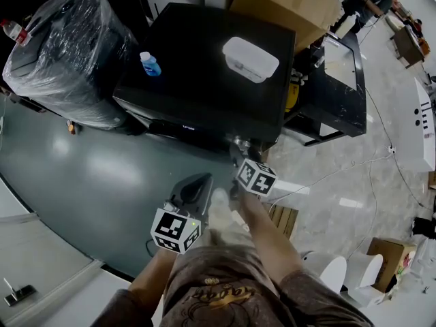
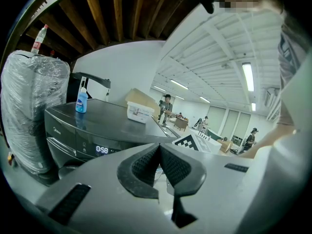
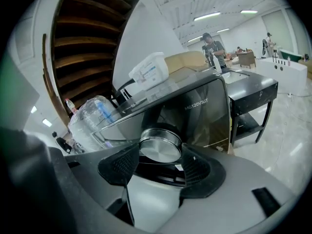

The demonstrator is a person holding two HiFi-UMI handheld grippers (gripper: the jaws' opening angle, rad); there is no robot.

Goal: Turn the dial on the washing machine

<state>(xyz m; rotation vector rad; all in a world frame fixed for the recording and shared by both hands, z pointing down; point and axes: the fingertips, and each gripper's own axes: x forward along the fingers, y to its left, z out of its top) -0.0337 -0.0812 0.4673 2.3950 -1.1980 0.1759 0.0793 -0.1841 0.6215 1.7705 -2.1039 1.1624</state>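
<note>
The black washing machine (image 1: 204, 67) stands in front of me, and its front panel (image 3: 204, 116) fills the right gripper view. The round silver dial (image 3: 160, 147) sits between the right gripper's (image 3: 160, 156) two dark pads (image 3: 124, 167), which close against its sides. In the head view that gripper (image 1: 240, 152) is pressed to the machine's front edge, hiding the dial. The left gripper (image 1: 197, 181) hangs lower and back from the machine; its pads (image 2: 146, 165) meet with nothing between them. The lit display (image 2: 101, 150) reads 0:58.
A blue bottle (image 1: 150, 64) and a white lidded tub (image 1: 250, 58) rest on the machine's top. A plastic-wrapped bulk (image 1: 65, 53) stands at its left, cardboard boxes (image 1: 286, 2) behind, a black table (image 1: 337, 80) at the right. People stand far off.
</note>
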